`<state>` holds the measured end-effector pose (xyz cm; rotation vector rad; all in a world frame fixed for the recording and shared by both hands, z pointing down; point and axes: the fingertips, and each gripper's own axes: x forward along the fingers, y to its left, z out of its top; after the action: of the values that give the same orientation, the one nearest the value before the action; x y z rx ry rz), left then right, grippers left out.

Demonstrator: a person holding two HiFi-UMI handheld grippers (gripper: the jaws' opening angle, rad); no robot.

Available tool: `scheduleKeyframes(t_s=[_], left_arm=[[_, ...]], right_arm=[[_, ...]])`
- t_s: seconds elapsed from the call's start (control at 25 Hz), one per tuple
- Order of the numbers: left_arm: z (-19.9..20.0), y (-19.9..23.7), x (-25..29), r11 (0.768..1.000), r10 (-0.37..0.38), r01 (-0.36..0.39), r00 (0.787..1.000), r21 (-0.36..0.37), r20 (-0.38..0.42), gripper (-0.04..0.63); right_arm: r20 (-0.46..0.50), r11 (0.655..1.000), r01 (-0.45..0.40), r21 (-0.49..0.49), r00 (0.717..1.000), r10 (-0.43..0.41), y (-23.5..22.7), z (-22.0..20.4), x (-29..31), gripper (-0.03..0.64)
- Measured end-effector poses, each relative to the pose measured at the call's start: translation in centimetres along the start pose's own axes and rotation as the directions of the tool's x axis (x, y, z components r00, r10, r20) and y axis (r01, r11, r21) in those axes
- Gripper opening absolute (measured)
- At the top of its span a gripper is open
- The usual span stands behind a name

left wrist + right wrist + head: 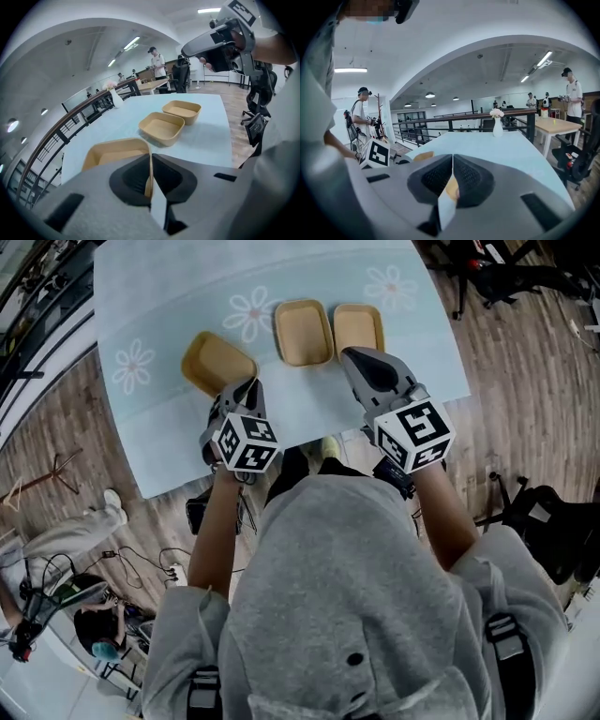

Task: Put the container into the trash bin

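- Looking straight down at a desk (187,296) under a pale blue cloth with daisy prints, wood floor all around it.
- Got three shallow tan containers on it in a loose row, all open side up and looking empty.
- Pinching the near wall of the left container (216,362) with the left tool (249,385). Can see the thin tan rim squeezed right between the pads in the left gripper view.
- Seeing that container skewed at an angle next to the other two. Can't really tell whether its far end is touching the cloth.
- Spotting the middle container (303,332) and the right container (359,326) sitting flat just beside each other, with a thin strip of cloth between them.
- Holding the right tool (356,356) with its pads pressed together and nothing clamped. Just a sliver of tan peeking through behind the gap in the right gripper view.
- Hovering that one over the near edge of the right container, well apart from the left container.
- Wearing a grey hoodie (347,596), with a black-and-white marker cube (246,442) riding on the back of each tool.
- Also catching a white vase of flowers (497,124) at the far end of the desk, a dark railing (454,121) beyond it, and a few people standing further back.
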<state>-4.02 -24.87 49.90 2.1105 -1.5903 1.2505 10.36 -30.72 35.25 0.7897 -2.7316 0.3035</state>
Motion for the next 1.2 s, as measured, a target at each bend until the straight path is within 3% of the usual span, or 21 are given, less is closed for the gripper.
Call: scheduleKeyframes(t_s=[0.2, 0.44, 0.6, 0.8, 1.08, 1.2], left_arm=[[-2.8, 0.6, -3.3, 0.989, 0.105, -0.110, 0.993, -0.096, -0.049, 0.031], [-7.7, 0.5, -8.1, 0.949, 0.210, -0.235, 0.969, -0.212, -0.131, 0.031], [-12.4, -0.3, -12.3, 0.882, 0.296, -0.355, 0.929, -0.309, -0.223, 0.031], [-17.8, -1.7, -17.4, 0.795, 0.363, -0.468, 0.877, -0.387, -0.315, 0.031], [-24.1, -6.2, -23.5, 0.644, 0.409, -0.599, 0.796, -0.476, -0.447, 0.031], [-26.5, -8.1, -25.6, 0.598, 0.416, -0.635, 0.767, -0.489, -0.489, 0.031]], right_arm=[[-0.012, 0.991, -0.132, -0.024, 0.991, 0.131, 2.7, 0.1, 1.0, 0.029], [-0.040, 0.954, -0.292, -0.066, 0.956, 0.289, 7.8, -0.3, 2.3, 0.029], [-0.064, 0.888, -0.446, -0.111, 0.895, 0.441, 13.0, -0.4, 3.5, 0.029], [-0.101, 0.801, -0.581, -0.145, 0.814, 0.572, 19.6, -1.0, 3.8, 0.029], [-0.167, 0.648, -0.742, -0.175, 0.671, 0.723, 27.8, -2.8, 3.2, 0.029], [-0.183, 0.597, -0.781, -0.184, 0.624, 0.760, 30.9, -3.5, 2.8, 0.029]])
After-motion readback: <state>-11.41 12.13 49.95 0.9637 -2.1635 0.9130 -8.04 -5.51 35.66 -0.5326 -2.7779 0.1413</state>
